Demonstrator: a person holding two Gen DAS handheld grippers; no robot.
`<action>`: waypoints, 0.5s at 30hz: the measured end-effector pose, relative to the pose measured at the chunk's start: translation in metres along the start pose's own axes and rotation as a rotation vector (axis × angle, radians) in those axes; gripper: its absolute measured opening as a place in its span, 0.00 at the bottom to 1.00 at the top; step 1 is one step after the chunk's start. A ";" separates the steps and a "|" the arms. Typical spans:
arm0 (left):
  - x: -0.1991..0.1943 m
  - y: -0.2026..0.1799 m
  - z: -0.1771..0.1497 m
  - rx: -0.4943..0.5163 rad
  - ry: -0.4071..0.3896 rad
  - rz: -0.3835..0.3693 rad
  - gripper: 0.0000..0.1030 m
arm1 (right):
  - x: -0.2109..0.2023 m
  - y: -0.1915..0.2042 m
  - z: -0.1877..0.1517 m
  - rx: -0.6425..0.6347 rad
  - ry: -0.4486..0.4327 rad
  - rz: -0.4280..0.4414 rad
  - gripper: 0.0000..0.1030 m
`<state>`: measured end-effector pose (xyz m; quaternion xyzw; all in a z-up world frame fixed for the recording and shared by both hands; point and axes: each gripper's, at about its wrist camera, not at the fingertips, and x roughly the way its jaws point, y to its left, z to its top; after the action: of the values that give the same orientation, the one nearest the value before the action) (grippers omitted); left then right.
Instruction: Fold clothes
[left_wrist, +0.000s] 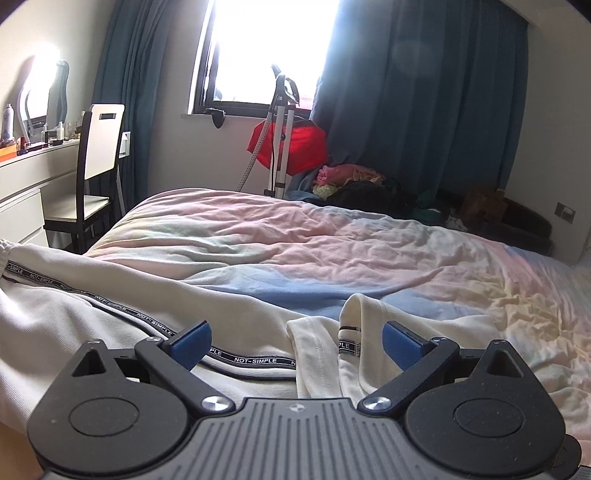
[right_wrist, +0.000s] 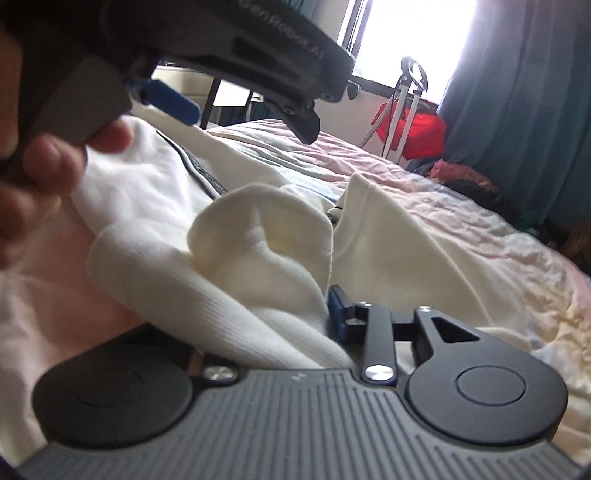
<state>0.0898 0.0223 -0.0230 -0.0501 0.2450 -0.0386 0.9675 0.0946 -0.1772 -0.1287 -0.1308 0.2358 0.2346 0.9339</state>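
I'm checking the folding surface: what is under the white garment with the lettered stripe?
Under the white garment lies a wrinkled bedspread in pink, blue and yellow, showing past its edges. Whatever sits directly beneath the cloth is covered, so anything else there cannot be seen.

Cream-white garment (left_wrist: 92, 310), ribbed knit, lies rumpled across the near edge of the bed (left_wrist: 332, 243). Dark tape printed "NOT-SIMPLE" (left_wrist: 255, 360) runs diagonally along it. One hemmed end (left_wrist: 360, 314) stands folded up toward the bed's middle; another bunched fold (right_wrist: 266, 236) is raised.
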 end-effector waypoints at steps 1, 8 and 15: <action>0.000 -0.001 -0.001 0.007 0.001 -0.007 0.97 | -0.002 -0.003 0.001 0.040 0.008 0.043 0.82; -0.007 -0.006 -0.003 0.056 -0.002 -0.022 0.97 | -0.035 -0.022 0.003 0.258 0.019 0.139 0.87; -0.011 0.005 -0.007 0.010 0.051 -0.063 0.97 | -0.071 -0.064 0.002 0.466 -0.063 0.063 0.87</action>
<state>0.0771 0.0273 -0.0244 -0.0519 0.2677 -0.0715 0.9594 0.0722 -0.2579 -0.0831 0.1030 0.2581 0.2069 0.9381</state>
